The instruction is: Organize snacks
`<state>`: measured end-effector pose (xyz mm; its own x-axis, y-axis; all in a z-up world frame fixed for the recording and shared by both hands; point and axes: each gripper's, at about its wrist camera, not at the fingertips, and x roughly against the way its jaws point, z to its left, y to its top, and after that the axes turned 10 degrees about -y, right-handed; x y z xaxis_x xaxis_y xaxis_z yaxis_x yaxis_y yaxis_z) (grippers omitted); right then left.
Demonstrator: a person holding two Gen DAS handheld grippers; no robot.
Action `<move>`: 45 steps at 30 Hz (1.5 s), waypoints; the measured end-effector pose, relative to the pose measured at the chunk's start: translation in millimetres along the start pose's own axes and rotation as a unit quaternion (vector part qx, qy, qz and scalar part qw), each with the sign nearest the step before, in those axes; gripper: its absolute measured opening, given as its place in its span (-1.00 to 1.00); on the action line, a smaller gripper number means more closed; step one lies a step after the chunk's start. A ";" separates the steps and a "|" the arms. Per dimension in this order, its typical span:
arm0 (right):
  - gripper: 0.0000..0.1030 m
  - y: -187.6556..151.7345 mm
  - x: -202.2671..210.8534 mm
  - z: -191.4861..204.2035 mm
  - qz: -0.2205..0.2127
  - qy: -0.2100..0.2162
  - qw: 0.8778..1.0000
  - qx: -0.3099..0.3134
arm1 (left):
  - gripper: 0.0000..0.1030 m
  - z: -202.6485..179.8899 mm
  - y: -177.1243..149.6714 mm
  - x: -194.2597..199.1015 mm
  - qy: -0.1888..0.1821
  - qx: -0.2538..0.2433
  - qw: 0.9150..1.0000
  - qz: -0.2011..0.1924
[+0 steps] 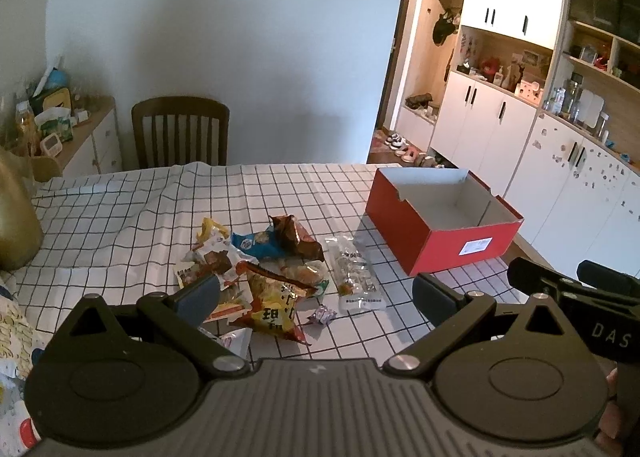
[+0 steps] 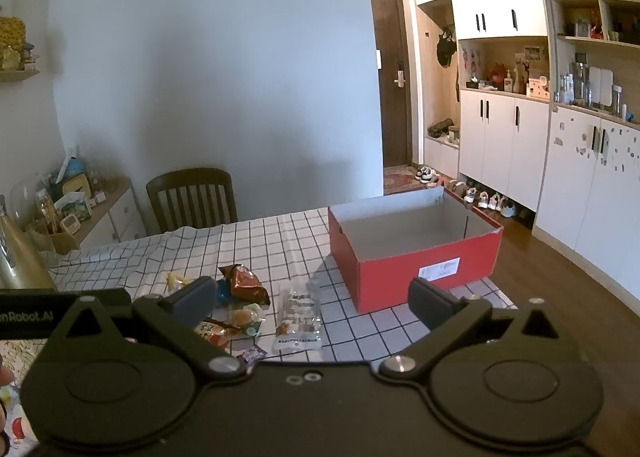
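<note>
A pile of snack packets lies on the checked tablecloth [image 1: 132,217]: a brown bag [image 1: 296,239], a blue packet [image 1: 256,243], an orange chip bag [image 1: 276,305], a clear packet [image 1: 356,277] and a small wrapped candy [image 1: 322,315]. An empty red cardboard box [image 1: 444,235] stands to their right. My left gripper [image 1: 316,293] is open and empty, just above the near side of the pile. My right gripper [image 2: 316,299] is open and empty, above the clear packet [image 2: 298,317], with the red box [image 2: 416,257] ahead right and the brown bag [image 2: 244,283] ahead left.
A wooden chair [image 1: 180,133] stands at the table's far side. A gold vessel [image 1: 16,217] stands at the table's left edge. A cluttered sideboard [image 1: 80,133] is at the left wall. White cabinets [image 2: 500,145] line the right. The table's right edge runs just past the box.
</note>
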<state>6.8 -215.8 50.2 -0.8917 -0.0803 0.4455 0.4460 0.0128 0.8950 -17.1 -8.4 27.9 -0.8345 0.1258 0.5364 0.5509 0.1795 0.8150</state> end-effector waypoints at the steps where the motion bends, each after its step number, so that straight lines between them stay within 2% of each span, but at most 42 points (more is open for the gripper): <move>1: 0.99 0.3 0.1 -0.5 -0.001 0.000 1.000 0.000 | 1.00 0.2 0.4 -0.1 0.000 0.000 1.000 0.000; 20: 0.99 2.2 1.7 -2.2 -0.012 0.004 1.000 0.002 | 1.00 -3.1 5.3 0.9 0.002 -0.004 1.000 -0.011; 30: 0.99 5.4 0.3 -0.2 -0.011 0.013 1.000 0.014 | 1.00 -0.3 5.4 -5.7 -0.003 0.006 1.000 -0.002; 38: 0.99 4.5 -15.5 7.5 0.007 0.023 0.999 0.026 | 1.00 15.1 2.7 -17.9 0.005 0.028 0.999 0.015; 45: 0.96 -1.3 -43.8 17.8 0.036 0.036 0.998 0.032 | 1.00 55.8 -1.1 -37.1 0.029 0.083 0.995 0.039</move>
<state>43.9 -194.6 30.0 -0.8484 -0.1477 0.5083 0.5010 0.0854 0.8612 13.6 41.2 -5.1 -0.7853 0.0904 0.6124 0.6037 0.3307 0.7254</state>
